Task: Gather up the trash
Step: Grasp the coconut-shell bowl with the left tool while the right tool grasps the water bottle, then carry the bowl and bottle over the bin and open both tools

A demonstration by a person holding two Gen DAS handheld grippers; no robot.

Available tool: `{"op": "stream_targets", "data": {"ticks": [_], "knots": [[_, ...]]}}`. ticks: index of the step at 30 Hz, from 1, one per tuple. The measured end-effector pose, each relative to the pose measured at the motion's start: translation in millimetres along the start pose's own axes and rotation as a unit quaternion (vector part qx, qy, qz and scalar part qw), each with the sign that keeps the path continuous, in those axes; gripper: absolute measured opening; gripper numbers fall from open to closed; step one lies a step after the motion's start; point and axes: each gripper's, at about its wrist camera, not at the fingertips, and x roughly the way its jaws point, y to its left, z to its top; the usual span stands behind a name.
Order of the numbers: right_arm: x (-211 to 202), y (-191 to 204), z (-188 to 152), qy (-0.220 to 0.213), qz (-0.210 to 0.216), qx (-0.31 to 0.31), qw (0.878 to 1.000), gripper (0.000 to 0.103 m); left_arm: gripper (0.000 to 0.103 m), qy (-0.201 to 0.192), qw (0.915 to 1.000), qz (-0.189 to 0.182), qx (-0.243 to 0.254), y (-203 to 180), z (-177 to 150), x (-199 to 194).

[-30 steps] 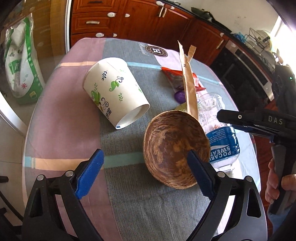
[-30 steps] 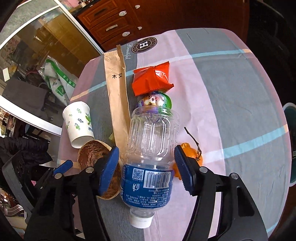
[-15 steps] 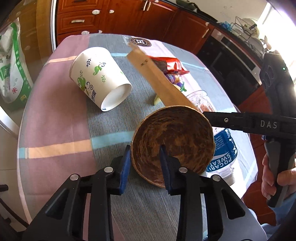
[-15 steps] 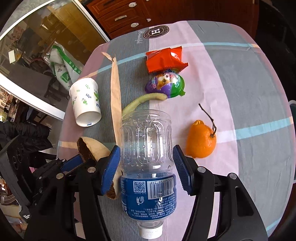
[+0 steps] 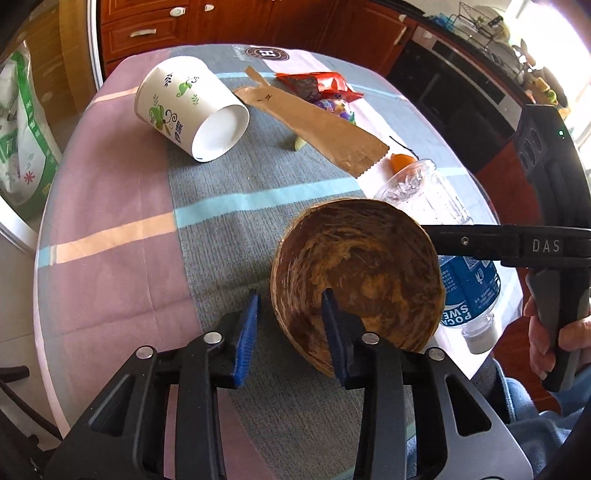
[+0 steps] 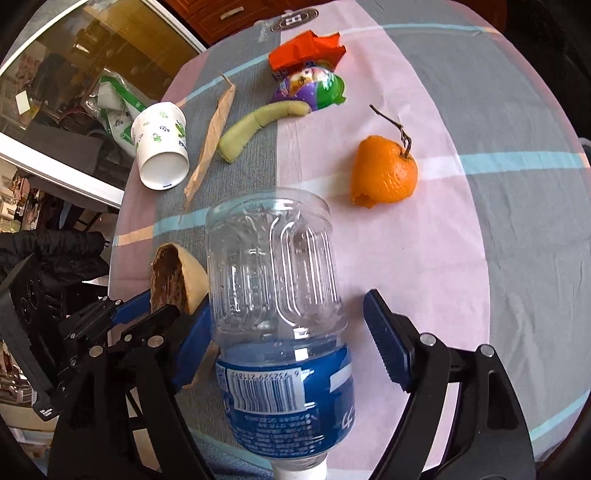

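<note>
My left gripper (image 5: 290, 325) is shut on the near rim of a brown coconut-shell bowl (image 5: 364, 271), tilted up off the table; the bowl also shows in the right wrist view (image 6: 173, 277). My right gripper (image 6: 286, 347) is open around a clear plastic bottle with a blue label (image 6: 280, 295), cap toward me; its right pad stands apart from the bottle. The bottle (image 5: 463, 275) lies right of the bowl. Farther off lie a paper cup (image 5: 190, 110), a brown paper sleeve (image 5: 314, 122), a red wrapper (image 6: 306, 51), a purple-green capsule (image 6: 314, 88), a banana peel piece (image 6: 258, 123) and an orange peel (image 6: 384, 173).
The round table has a pink, grey and blue striped cloth (image 5: 122, 184). Wooden cabinets (image 5: 155, 26) stand behind it. A green-and-white bag (image 5: 18, 133) sits on the floor at left. The table's near edge runs just under both grippers.
The left gripper closed on the bowl's rim and tilted it up. The paper sleeve fell from the bowl onto the table. Both grippers drew back toward the near edge, the right one opening slightly.
</note>
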Motion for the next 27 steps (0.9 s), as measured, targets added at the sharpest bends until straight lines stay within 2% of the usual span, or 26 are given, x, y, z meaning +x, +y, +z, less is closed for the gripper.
{"op": "stream_targets", "data": {"ticks": [3, 9, 11, 14, 22, 23, 25, 27], "knots": [[0, 3, -3, -0.002, -0.007, -0.009, 1.000, 0.077, 0.052, -0.001, 0.9999, 0.015, 0.007, -5, 1, 2], [-5, -6, -14, -0.014, 0.007, -0.007, 1.000, 0.076, 0.057, -0.001, 0.9988, 0.042, 0.026, -20, 0, 8], [-9, -8, -17, -0.021, 0.005, -0.016, 1.000, 0.065, 0.057, 0.000, 0.9985, 0.048, 0.027, -22, 0, 9], [-17, -11, -22, -0.030, -0.013, -0.025, 0.999, 0.065, 0.057, 0.002, 0.9982, 0.055, 0.025, -26, 0, 10], [-39, -46, -33, -0.050, -0.002, 0.017, 0.999, 0.065, 0.057, 0.009, 0.9970, 0.067, 0.037, -46, 1, 18], [-42, -50, -35, -0.054, -0.002, 0.021, 0.998, 0.065, 0.056, 0.010, 0.9968, 0.069, 0.038, -49, 1, 18], [-47, -58, -38, -0.059, 0.001, 0.029, 0.998, 0.065, 0.040, 0.008, 0.9961, 0.079, 0.039, -53, 0, 18], [-50, -65, -42, -0.062, 0.005, 0.040, 0.997, 0.065, 0.021, -0.002, 0.9957, 0.085, 0.037, -56, 0, 13]]}}
